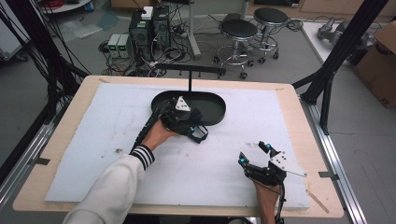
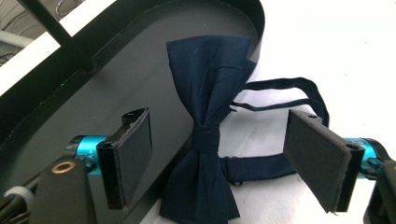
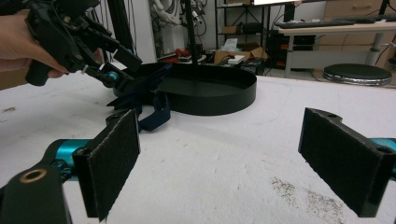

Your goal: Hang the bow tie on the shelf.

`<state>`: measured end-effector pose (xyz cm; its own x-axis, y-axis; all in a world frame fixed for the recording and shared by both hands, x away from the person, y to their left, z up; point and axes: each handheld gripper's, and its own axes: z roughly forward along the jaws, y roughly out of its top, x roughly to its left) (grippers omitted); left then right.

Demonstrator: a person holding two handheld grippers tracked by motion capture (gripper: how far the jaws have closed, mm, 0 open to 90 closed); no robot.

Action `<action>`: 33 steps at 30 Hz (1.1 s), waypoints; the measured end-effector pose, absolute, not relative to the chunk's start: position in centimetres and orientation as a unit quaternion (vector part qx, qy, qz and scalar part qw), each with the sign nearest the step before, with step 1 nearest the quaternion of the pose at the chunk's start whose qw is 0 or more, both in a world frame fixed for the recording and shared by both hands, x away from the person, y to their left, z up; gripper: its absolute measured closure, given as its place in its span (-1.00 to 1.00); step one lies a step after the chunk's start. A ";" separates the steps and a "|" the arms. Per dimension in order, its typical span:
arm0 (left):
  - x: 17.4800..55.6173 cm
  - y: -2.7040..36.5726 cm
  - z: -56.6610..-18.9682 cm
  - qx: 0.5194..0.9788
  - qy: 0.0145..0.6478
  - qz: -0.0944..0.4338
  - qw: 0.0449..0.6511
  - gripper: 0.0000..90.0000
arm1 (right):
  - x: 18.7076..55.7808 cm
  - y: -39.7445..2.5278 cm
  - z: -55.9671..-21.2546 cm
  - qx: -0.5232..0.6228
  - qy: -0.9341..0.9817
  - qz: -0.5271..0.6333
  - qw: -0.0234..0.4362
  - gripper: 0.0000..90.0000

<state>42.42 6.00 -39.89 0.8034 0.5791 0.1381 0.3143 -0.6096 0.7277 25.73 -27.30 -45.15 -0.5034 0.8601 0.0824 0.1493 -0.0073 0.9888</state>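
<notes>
We see a wooden tabletop covered by a white sheet, with a black oval tray standing toward its far middle; a thin black post rises from the tray and carries a crossbar.

A dark navy bow tie lies draped over the tray's near rim, its upper wing inside the tray and its lower wing hanging down onto the sheet. Its strap loops out across the white sheet beside the tray.

Our left gripper, held in the left hand with a white, stripe-cuffed sleeve behind it, sits right at that rim. In the left gripper view its fingers stand wide apart, one on each side of the tie's knot, with clear gaps between pads and cloth; they have hold of nothing.

Our right gripper is well apart from the tray, over the near right part of the sheet. In the right gripper view its fingers are spread wide with bare sheet between them, gripping nothing. A few dark specks mark the sheet close by. That view also looks across at the left gripper, the tie and the tray.
</notes>
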 end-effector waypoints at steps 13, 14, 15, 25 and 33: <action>43.4 5.6 -41.2 0.881 0.255 0.189 0.351 -0.42 | 25.7 -27.4 -45.2 0.397 0.634 0.591 0.302 -0.74; 43.3 5.5 -41.1 0.880 0.249 0.199 0.352 -0.37 | 25.7 -27.4 -45.2 0.397 0.634 0.590 0.302 -0.74; 43.2 5.3 -41.1 0.880 0.242 0.207 0.353 -0.31 | 25.7 -27.4 -45.2 0.397 0.634 0.590 0.302 -0.74; 43.3 5.0 -41.4 0.879 0.249 0.217 0.345 -0.11 | 25.7 -27.4 -45.2 0.398 0.632 0.593 0.300 -0.74; 43.2 4.9 -41.6 0.882 0.243 0.221 0.339 0.17 | 25.7 -27.5 -45.2 0.397 0.629 0.596 0.301 -0.74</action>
